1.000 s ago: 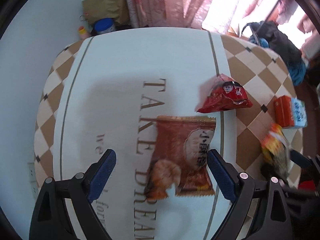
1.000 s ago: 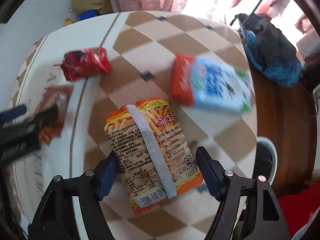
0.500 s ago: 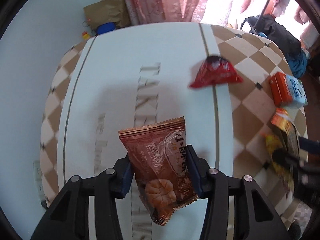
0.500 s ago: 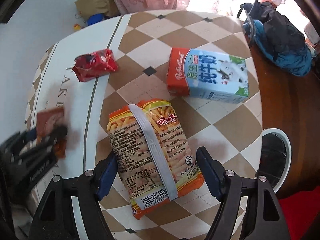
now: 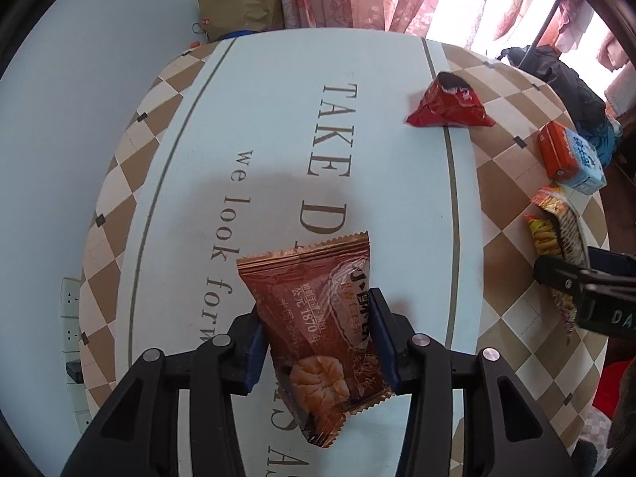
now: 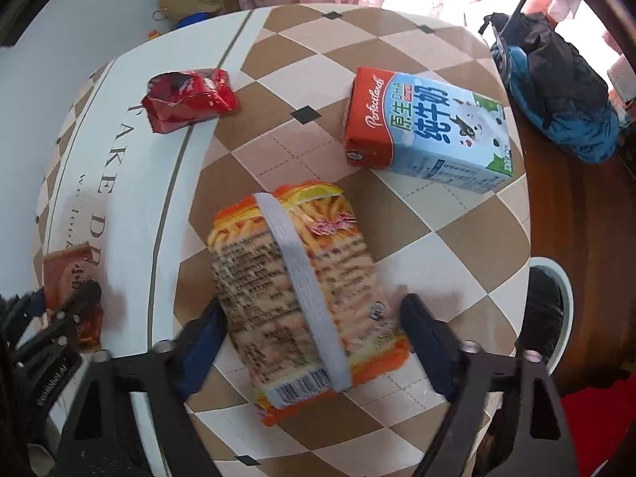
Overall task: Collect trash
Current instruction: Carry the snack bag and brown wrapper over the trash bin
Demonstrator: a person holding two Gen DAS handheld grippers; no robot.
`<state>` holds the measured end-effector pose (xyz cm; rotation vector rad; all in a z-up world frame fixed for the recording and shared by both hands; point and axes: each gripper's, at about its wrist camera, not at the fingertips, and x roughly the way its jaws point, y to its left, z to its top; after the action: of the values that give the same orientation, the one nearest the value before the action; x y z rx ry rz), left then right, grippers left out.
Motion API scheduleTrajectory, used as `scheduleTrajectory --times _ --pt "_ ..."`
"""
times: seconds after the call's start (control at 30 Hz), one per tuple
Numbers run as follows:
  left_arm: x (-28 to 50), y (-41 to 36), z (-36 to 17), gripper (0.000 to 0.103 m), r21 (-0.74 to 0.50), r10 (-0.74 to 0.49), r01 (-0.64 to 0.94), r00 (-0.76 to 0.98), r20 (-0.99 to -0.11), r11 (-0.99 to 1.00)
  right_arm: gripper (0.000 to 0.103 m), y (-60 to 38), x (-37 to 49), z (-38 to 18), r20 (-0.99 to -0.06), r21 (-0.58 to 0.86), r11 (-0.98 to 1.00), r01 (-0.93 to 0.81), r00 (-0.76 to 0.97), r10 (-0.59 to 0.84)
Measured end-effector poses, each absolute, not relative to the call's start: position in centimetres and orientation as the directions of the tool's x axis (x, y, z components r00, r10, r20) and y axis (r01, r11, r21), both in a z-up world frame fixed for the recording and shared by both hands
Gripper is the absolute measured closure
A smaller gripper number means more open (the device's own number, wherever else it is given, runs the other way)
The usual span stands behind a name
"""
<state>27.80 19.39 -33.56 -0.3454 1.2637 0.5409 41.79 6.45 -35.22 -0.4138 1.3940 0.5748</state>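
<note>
My left gripper (image 5: 318,338) is shut on a brown snack wrapper (image 5: 318,318) and holds it above the white tablecloth. The same brown wrapper (image 6: 65,270) shows at the left edge of the right wrist view, in the left gripper (image 6: 59,318). My right gripper (image 6: 314,322) stands open with an orange snack bag (image 6: 302,290) flat on the table between its fingers. In the left wrist view the orange bag (image 5: 554,234) lies at the right, with the right gripper (image 5: 576,282) over it. A red wrapper (image 6: 189,97) and a milk carton (image 6: 429,127) lie further back.
The round table (image 6: 457,246) has a checked cloth with a white lettered centre (image 5: 278,119). A white-rimmed bin (image 6: 554,310) stands off the table's right edge. Dark and blue clothes (image 6: 556,87) lie at the back right. A paper bag (image 5: 242,8) and pink curtains stand behind the table.
My left gripper closed on the brown wrapper and lifted it off the cloth. My right gripper lowered around the orange bag, jaws still wide.
</note>
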Motion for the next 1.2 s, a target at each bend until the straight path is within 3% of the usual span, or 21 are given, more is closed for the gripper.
scheduleTrajectory --times 0.13,0.5,0.73,0.93,1.2 --pt "27.3 18.7 -32.3 0.061 0.049 0.209 -0.555 0.228 -0.951 0.830 0.045 6.2 40.8 -34.3 -0.982 0.069 0.790 -0.610 0.100 0.163" --pt "24.9 15.5 -24.5 0.061 0.051 0.269 -0.523 0.350 -0.897 0.851 0.046 2.2 37.5 -26.9 -0.930 0.142 0.792 -0.593 0.194 0.312" --pt "24.3 10.8 -17.6 0.061 0.022 0.271 -0.472 0.468 -0.841 0.881 0.046 -5.6 36.4 -19.6 -0.870 0.190 0.822 -0.538 0.296 0.394" --pt "26.1 3.5 -13.2 0.061 -0.012 0.208 -0.363 0.560 -0.802 0.932 0.046 -15.6 36.8 -15.4 -0.834 0.212 0.869 -0.448 0.380 0.400" --pt "32.8 -8.1 -14.3 0.061 -0.045 0.074 -0.190 0.575 -0.815 0.981 0.046 -29.5 39.8 -16.4 -0.848 0.198 0.941 -0.273 0.434 0.304"
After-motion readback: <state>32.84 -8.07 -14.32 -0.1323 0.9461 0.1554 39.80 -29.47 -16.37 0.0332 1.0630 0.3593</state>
